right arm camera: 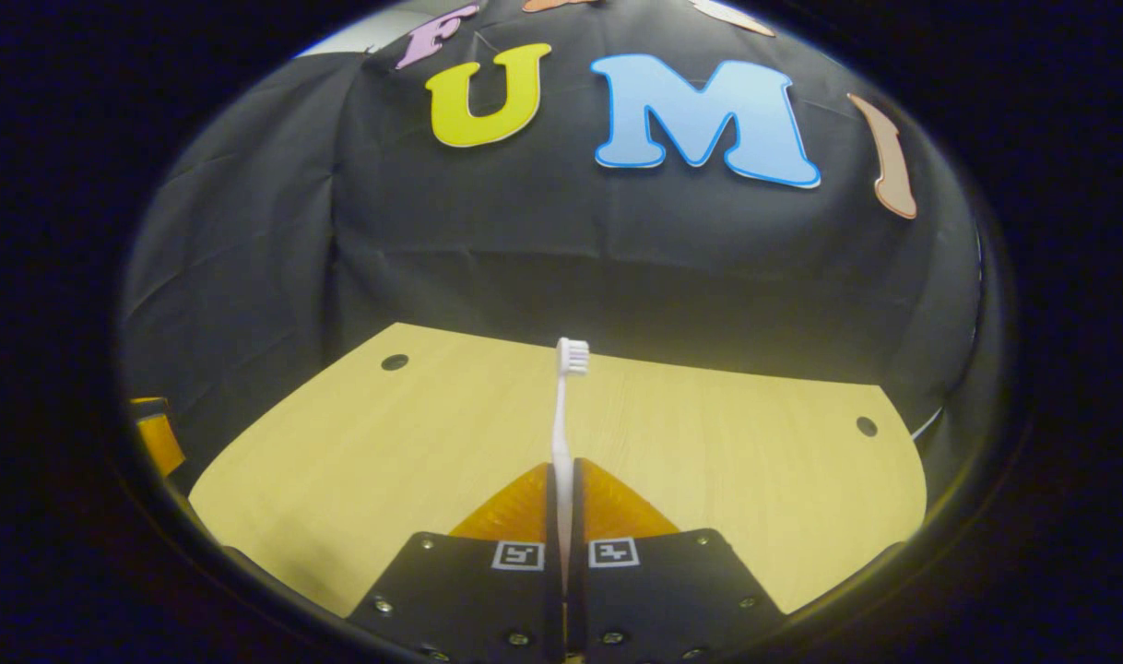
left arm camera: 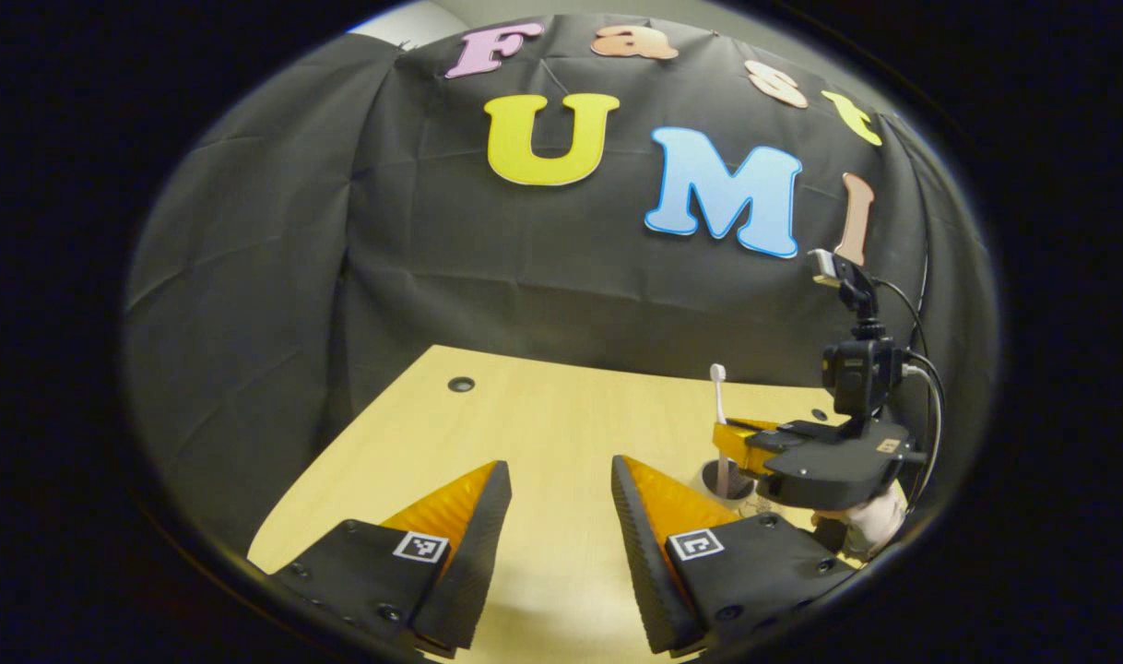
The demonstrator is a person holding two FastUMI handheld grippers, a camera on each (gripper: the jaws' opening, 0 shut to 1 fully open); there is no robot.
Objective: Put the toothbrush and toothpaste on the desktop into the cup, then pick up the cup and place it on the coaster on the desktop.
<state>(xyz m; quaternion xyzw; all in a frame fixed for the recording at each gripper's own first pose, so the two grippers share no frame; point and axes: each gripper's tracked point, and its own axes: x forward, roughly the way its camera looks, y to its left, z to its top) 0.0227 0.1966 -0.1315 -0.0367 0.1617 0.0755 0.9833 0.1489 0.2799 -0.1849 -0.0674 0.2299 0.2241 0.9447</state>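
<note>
In the right gripper view a white toothbrush (right arm camera: 561, 424) stands upright, bristles on top, with my right gripper (right arm camera: 562, 475) shut on its handle. The left gripper view shows that same toothbrush (left arm camera: 719, 406) held by the right gripper (left arm camera: 737, 443), its lower end reaching into the mouth of a cup (left arm camera: 726, 481) on the table at the right. My left gripper (left arm camera: 560, 480) is open low over the wooden tabletop (left arm camera: 543, 415), nothing between its fingers. The cup's lower part is hidden behind my left gripper's right finger.
The wooden table has round cable holes (left arm camera: 461, 384) near its back corners, another hole (right arm camera: 866, 426) at the right. Black cloth walls close in behind and to the left. A hand (left arm camera: 870, 521) holds the right gripper at the right edge.
</note>
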